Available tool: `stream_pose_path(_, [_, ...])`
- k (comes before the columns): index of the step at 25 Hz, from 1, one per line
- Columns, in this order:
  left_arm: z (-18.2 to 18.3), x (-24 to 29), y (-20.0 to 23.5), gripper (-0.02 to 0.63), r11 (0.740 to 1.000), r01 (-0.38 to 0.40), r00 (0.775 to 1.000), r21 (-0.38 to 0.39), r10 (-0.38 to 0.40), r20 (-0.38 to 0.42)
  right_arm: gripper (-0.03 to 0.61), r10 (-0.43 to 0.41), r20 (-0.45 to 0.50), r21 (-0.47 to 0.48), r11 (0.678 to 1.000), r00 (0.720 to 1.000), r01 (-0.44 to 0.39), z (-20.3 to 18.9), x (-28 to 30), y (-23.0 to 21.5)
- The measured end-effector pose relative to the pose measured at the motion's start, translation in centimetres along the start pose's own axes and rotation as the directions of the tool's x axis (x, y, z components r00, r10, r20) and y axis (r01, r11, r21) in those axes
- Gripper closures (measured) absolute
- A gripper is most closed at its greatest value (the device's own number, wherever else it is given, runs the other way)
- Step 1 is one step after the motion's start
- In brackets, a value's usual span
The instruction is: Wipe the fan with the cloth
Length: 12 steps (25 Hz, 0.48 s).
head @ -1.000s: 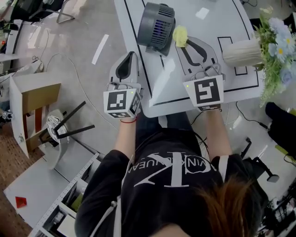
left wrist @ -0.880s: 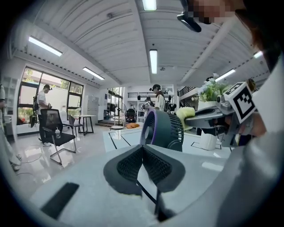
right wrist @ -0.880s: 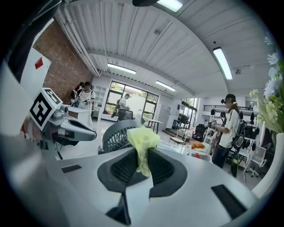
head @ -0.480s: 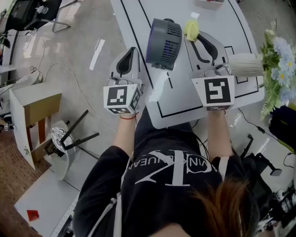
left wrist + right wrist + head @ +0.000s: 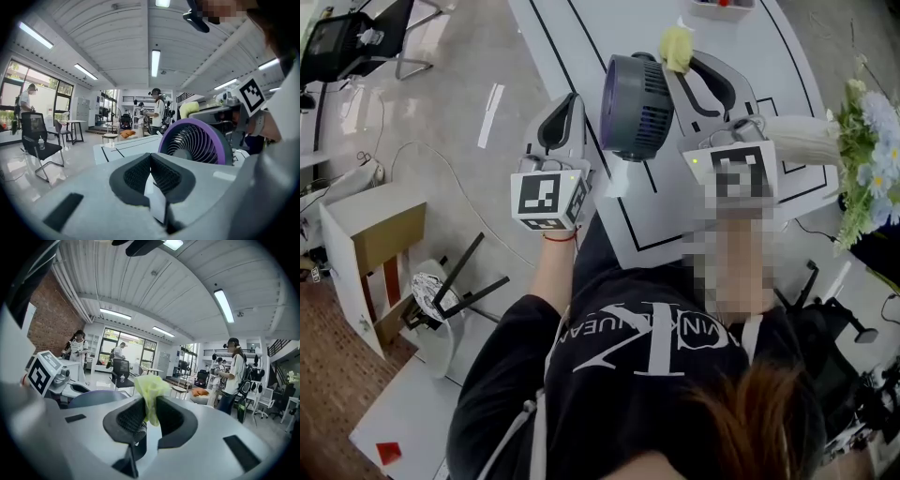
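Your left gripper (image 5: 570, 101) is closed empty while your right gripper (image 5: 680, 58) pinches the limp yellow cloth (image 5: 676, 45) at one o'clock of the probably light, tippy purple-rimmed fan (image 5: 637, 105), so steady its rim.

We log the round purple-rimmed plastic fan (image 5: 637, 105) on the white table with black lines (image 5: 581, 37), near its left edge. Grey left gripper (image 5: 568, 105) just left of the fan, over that edge; grey right gripper (image 5: 682, 64) just right of it, crumpled yellow cloth (image 5: 677, 45) between its jaws. White ribbed vase of flowers (image 5: 797, 136) further right on the table. On the floor, left: brown cardboard box (image 5: 370, 225), tipped black-legged stool (image 5: 441, 291) nearer us
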State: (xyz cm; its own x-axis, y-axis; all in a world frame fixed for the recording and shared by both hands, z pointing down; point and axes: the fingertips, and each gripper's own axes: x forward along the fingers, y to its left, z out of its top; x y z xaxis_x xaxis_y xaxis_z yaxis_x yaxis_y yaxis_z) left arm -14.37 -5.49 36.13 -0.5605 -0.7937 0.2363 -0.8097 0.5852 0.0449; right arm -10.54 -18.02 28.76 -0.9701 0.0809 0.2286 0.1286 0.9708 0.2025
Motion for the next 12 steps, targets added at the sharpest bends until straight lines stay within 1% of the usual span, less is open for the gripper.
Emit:
stream_pose_path(3, [-0.3, 0.7, 0.6, 0.604, 1.0, 0.0, 1.0, -0.005, 0.0, -0.008, 0.512, 0.005, -0.008, 0.032, 0.999, 1.0, -0.004, 0.2, 1.2, -0.1])
stream_pose_path(7, [-0.7, 1.4, 1.2, 0.603, 1.0, 0.004, 1.0, -0.012, -0.004, -0.02, 0.512, 0.033, -0.031, 0.038, 0.999, 0.999, -0.032, -0.4, 2.5, -0.1])
stream_pose_path(12, [-0.9, 2.3, 1.9, 0.603, 1.0, 0.007, 1.0, -0.015, -0.008, -0.026, 0.512, 0.047, -0.057, 0.101, 0.994, 0.997, -0.041, -0.6, 3.6, -0.4])
